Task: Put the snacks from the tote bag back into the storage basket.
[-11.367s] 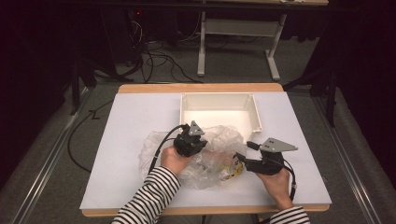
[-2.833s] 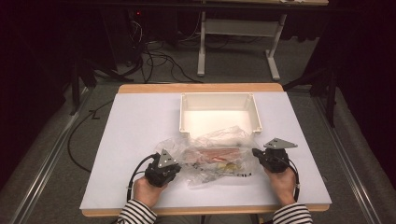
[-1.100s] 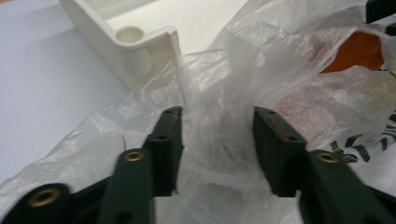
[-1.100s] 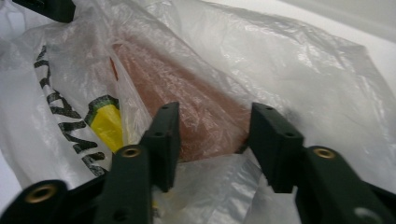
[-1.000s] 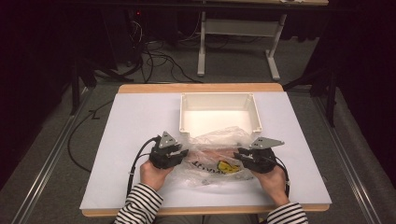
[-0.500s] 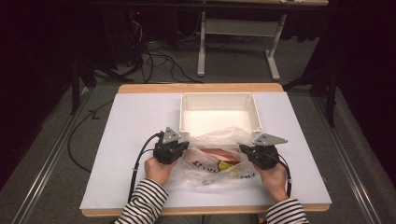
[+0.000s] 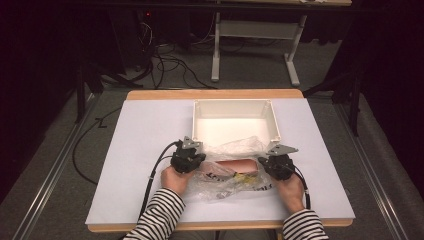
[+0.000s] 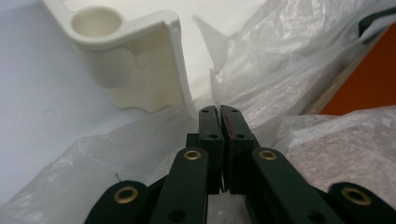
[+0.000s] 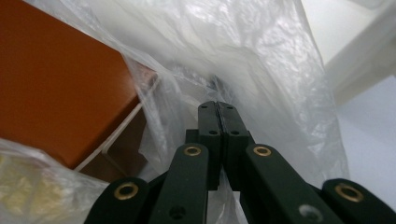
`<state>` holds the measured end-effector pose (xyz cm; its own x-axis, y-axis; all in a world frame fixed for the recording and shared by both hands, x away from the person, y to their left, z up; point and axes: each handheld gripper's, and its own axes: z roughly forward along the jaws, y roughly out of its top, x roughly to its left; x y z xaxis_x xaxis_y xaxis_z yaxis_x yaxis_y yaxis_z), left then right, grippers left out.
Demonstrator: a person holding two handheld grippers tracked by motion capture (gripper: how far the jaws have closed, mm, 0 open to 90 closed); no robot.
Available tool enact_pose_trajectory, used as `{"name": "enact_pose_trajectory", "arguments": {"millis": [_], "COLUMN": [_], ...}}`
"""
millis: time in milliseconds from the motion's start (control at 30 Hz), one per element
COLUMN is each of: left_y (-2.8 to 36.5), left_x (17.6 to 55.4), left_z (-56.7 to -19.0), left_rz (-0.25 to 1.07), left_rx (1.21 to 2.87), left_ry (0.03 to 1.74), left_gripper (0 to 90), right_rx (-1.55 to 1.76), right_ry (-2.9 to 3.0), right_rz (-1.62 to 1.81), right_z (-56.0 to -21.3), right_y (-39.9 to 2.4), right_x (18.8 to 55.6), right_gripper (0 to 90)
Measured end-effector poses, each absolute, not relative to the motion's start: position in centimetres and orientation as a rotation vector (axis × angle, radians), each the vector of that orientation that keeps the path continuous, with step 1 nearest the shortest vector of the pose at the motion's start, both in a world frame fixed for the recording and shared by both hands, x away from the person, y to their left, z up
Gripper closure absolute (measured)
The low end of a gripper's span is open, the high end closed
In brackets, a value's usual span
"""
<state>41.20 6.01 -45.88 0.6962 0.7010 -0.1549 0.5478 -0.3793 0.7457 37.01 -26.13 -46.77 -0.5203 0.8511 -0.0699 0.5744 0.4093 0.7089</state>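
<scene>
A clear plastic bag (image 7: 231,172) lies on the white table just in front of a white tray (image 7: 272,120). Inside the bag are an orange-brown box (image 7: 236,165) and something yellow (image 7: 243,177). My left gripper (image 7: 189,159) is shut on the bag's left edge; thin film (image 8: 140,135) is pinched between its jaws (image 8: 219,109). At the bag's right edge my right gripper (image 7: 276,163) is shut on the plastic (image 9: 261,70), jaws pressed together (image 9: 217,105), with the orange-brown box (image 9: 56,88) close on its left. The bag's upper edge reaches the tray's near wall.
The tray's corner post (image 8: 135,60) stands just beyond my left gripper. Bare white tabletop (image 7: 145,125) lies left and right of the tray. Cables (image 7: 155,172) trail from both grippers toward the table's near edge. A desk frame and floor cables (image 7: 170,65) sit beyond the table.
Both grippers have carried the bag away from the person toward the tray over the last second. Earlier the bag lay lower and more crumpled, held closer to the near edge.
</scene>
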Motion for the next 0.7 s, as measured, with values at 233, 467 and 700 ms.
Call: {"name": "enact_pose_trajectory", "arguments": {"millis": [233, 467, 700], "left_y": [7.5, 8.6, 8.4], "left_x": [39.9, 35.5, 32.8], "left_z": [-45.4, -43.3, -43.9], "left_rz": [0.269, 0.379, 0.357], "left_rx": [2.059, 2.011, 2.088], "left_ry": [0.967, 0.887, 0.809], "left_gripper": [72.1, 47.8, 45.0], "right_rx": [1.217, 1.215, 1.252], "right_ry": [2.226, 2.215, 2.202], "right_rz": [0.903, 0.929, 0.935], "right_z": [-47.9, -48.1, -48.1], "right_y": [-27.1, -27.3, -27.5], "right_x": [35.6, 35.5, 35.6], "right_gripper": [90.0, 83.0, 68.6]}}
